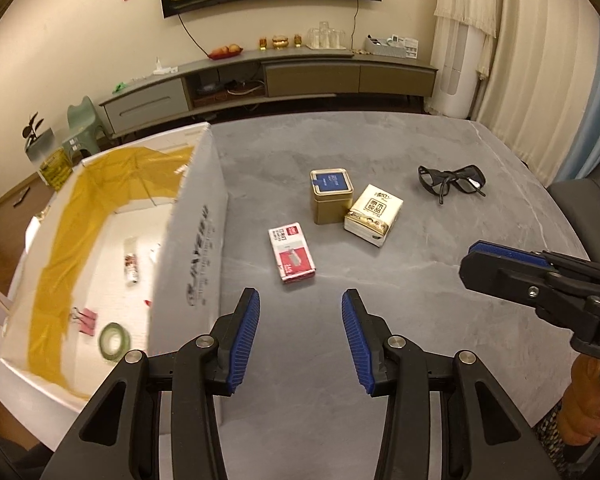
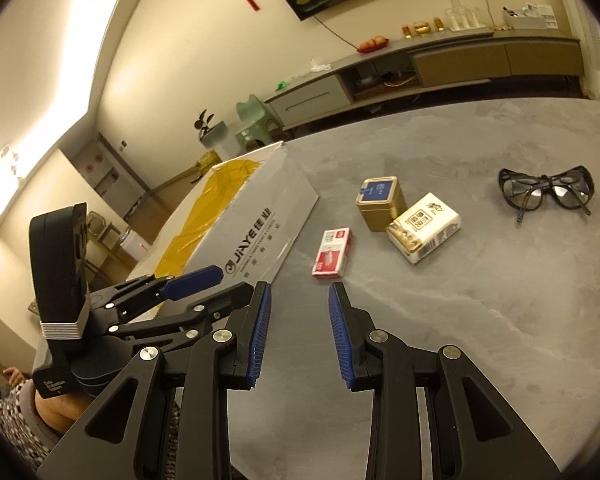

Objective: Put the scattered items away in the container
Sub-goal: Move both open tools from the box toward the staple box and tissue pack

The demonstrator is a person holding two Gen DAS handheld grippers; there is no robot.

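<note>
**Grey stone tabletop, four items loose beside the open carton**

Grey marbled table [image 1: 420,280] fills both wrist views, with a living-room sideboard [image 1: 300,76] along the wall behind.

Left gripper [image 1: 300,332] stands with its blue-padded jaws wide apart and nothing between them, low over bare tabletop just right of the carton wall. Right gripper [image 2: 298,334] is likewise spread, empty, over bare table; in the left view it shows only as a black body with a blue pad entering from the right edge.

Just beyond both sets of jaws lies a red-and-white staples box [image 1: 291,254], flat on the table. Farther out stands a gold tin [image 1: 331,196] with a blue lid, upright, and touching its right side is a white-and-gold tissue pack [image 1: 374,215], lying at an angle. Black glasses [image 1: 452,182] rest well apart to the right, arms folded.

On the left stands the container, a white cardboard box [image 1: 198,240], open-topped, with yellow tape across its inner flaps and printed lettering on the outer wall. Inside it lie a pink binder clip [image 1: 85,320], a green tape roll [image 1: 115,341] and a small blurred packet [image 1: 131,264] whose print cannot be read. From the right wrist the box interior is mostly hidden by its wall and the left gripper.
</note>
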